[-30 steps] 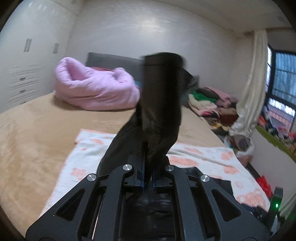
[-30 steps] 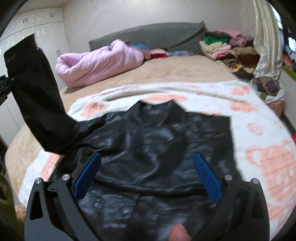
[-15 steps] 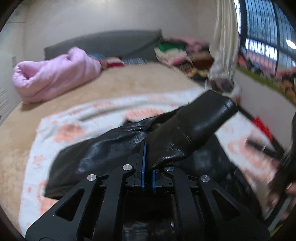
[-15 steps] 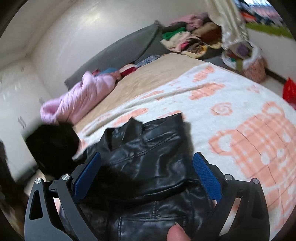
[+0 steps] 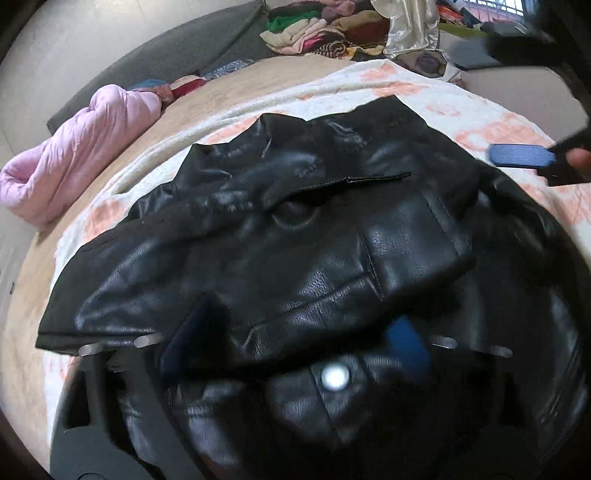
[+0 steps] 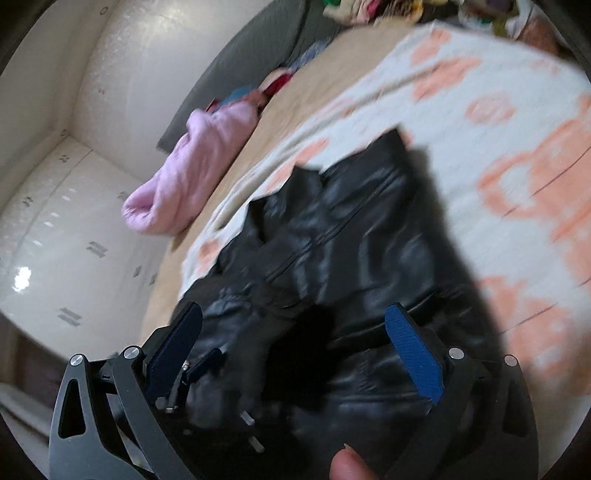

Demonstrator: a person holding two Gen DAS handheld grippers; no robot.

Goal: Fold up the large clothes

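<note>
A black leather jacket point(image 5: 303, 236) lies on a white blanket with orange prints point(image 5: 406, 88) on the bed; it also shows in the right wrist view point(image 6: 354, 243). One sleeve point(image 5: 332, 273) lies folded across the jacket's body. My left gripper point(image 5: 295, 343) is open just above the jacket, its blue pads blurred, with nothing held. My right gripper point(image 6: 295, 350) is open and empty over the jacket's lower part; one blue pad of it shows at the right edge of the left wrist view point(image 5: 522, 157).
A pink quilt point(image 5: 74, 155) lies at the bed's far left by a grey headboard point(image 5: 177, 51). A pile of clothes point(image 5: 314, 29) sits at the back right. White wardrobe doors point(image 6: 55, 229) stand to the left. The tan bedspread point(image 5: 229, 92) surrounds the blanket.
My left gripper carried the sleeve over the jacket, laid it down and opened. My right gripper tilted and swung to the left over the jacket.
</note>
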